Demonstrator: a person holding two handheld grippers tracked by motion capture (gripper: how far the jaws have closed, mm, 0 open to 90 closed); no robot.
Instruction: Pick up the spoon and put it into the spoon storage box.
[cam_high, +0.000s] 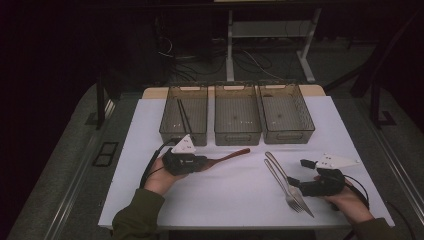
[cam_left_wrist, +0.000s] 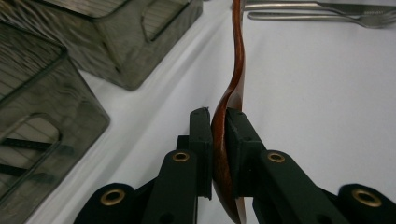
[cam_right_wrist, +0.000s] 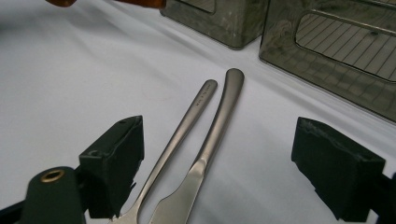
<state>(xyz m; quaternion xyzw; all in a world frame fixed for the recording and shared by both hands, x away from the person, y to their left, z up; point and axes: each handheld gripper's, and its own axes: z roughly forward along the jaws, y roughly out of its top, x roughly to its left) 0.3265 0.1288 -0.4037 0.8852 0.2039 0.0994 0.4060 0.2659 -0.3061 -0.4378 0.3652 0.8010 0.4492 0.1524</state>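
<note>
A brown wooden spoon (cam_high: 227, 156) lies level over the white table, its bowl end clamped between the pads of my left gripper (cam_high: 202, 162). In the left gripper view the spoon (cam_left_wrist: 238, 70) runs away from the shut left gripper (cam_left_wrist: 219, 126). A steel fork (cam_high: 277, 178) and knife (cam_high: 286, 174) lie side by side on the table. My right gripper (cam_high: 299, 172) stands open beside them. In the right gripper view the fork (cam_right_wrist: 187, 119) and knife (cam_right_wrist: 222, 112) lie between the wide-apart jaws of the right gripper (cam_right_wrist: 223, 156), and neither pad touches them.
Three clear grey bins stand in a row at the back of the table: left (cam_high: 182, 136), middle (cam_high: 237, 137), right (cam_high: 288, 136). The left one holds dark chopsticks (cam_high: 183, 114). White table surface (cam_high: 225, 195) lies between the two hands.
</note>
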